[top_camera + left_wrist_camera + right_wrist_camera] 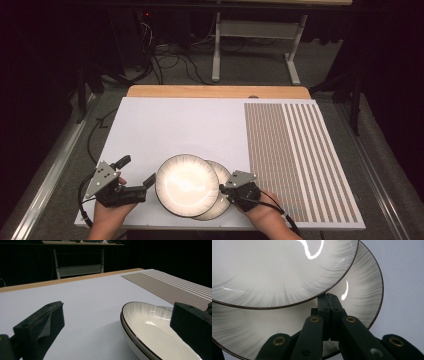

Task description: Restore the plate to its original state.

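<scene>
Two white plates with thin dark rims and faint grey ray patterns lie overlapped near the counter's front edge: the upper plate (186, 185) rests partly over the lower plate (220, 195), which peeks out at its four o'clock. The right tongs (223, 189) are pressed together, jaws over the lower plate. The left tongs (137, 171) gape wide at the upper plate's nine o'clock. One striped mat (300, 160) lies at three o'clock. No writing is readable

2 black grippers (134, 172), grey 3-cornered top plates, brass-coloured screws, black trailing cables, bare forearms
</scene>
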Demonstrator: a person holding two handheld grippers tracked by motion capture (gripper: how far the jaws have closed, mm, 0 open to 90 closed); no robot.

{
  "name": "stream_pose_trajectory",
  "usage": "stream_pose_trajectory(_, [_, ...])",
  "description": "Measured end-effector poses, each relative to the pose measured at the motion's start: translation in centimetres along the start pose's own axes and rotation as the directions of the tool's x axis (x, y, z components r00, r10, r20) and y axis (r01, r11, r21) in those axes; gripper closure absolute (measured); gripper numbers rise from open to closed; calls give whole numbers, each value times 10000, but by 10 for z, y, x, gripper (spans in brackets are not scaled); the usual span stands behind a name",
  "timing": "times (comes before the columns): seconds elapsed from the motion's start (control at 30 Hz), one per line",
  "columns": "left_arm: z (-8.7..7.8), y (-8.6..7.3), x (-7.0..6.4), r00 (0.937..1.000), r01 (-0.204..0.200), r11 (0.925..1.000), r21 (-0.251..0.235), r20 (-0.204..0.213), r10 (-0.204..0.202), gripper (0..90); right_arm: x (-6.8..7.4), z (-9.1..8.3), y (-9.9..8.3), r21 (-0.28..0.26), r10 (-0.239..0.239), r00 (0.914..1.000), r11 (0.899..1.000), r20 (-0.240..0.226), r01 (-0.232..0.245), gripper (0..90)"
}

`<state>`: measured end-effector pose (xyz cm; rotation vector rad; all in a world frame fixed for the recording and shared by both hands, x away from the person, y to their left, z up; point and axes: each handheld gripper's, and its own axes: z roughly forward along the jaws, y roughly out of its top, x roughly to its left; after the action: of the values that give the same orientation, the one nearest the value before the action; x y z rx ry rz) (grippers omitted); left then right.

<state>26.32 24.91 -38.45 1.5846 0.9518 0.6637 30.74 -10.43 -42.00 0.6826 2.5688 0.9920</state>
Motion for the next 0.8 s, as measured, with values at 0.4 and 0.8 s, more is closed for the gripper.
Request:
stream_pose_trajectory(0.4, [0, 0, 0, 9999, 88, 9997, -221, 90, -86, 1, -2, -1, -1, -25, 34, 9999, 10000, 95, -34, 900])
stream_pose_trajectory(0.8, [0, 0, -1, 9998, 80, 9997, -225, 174, -76, 1, -3, -2, -1, -53, 137, 9998, 9999, 122, -136, 900])
